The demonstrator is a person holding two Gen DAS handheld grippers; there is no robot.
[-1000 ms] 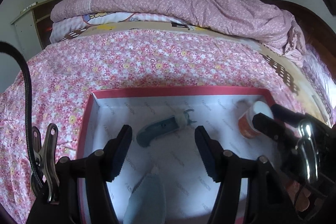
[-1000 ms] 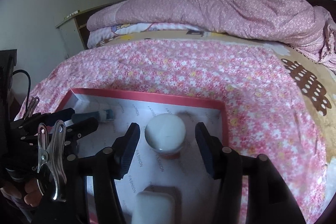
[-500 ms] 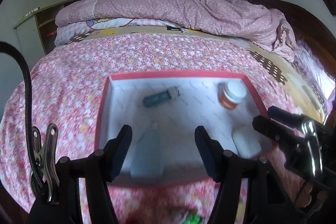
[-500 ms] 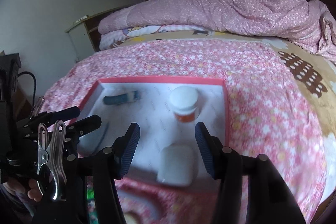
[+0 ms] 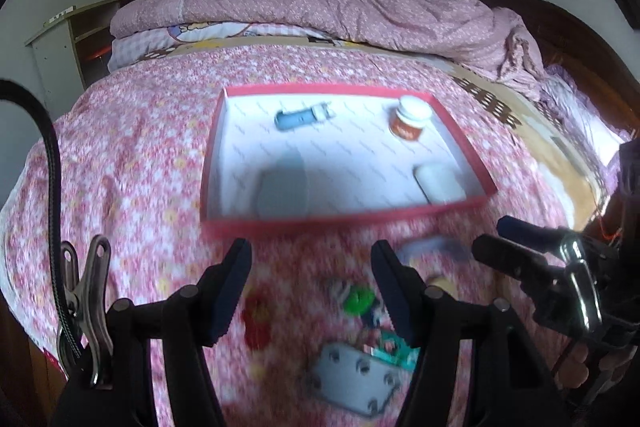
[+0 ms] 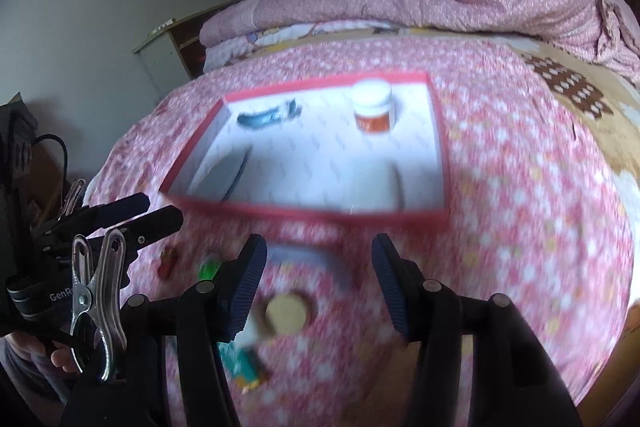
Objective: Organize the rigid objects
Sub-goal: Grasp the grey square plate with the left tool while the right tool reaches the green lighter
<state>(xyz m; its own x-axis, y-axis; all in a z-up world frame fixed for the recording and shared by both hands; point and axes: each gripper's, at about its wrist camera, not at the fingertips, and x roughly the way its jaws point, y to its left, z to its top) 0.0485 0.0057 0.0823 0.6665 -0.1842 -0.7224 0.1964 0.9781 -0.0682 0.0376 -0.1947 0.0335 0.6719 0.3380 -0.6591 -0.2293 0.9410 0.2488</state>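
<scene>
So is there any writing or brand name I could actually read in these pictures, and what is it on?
"GenR": white letters on the black band of the left-hand tool, cut off by the clip in front.
Orange label on the white-capped jar: blurred, unreadable.
Faint grey print lining the red-edged box: too blurred.
Small colourful pack on the bedspread: unreadable.

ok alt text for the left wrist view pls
An open, empty left gripper hovers over small blurred items on a pink floral bedspread. Beyond it, a red-rimmed box holds an orange jar and a blue tube.
</scene>
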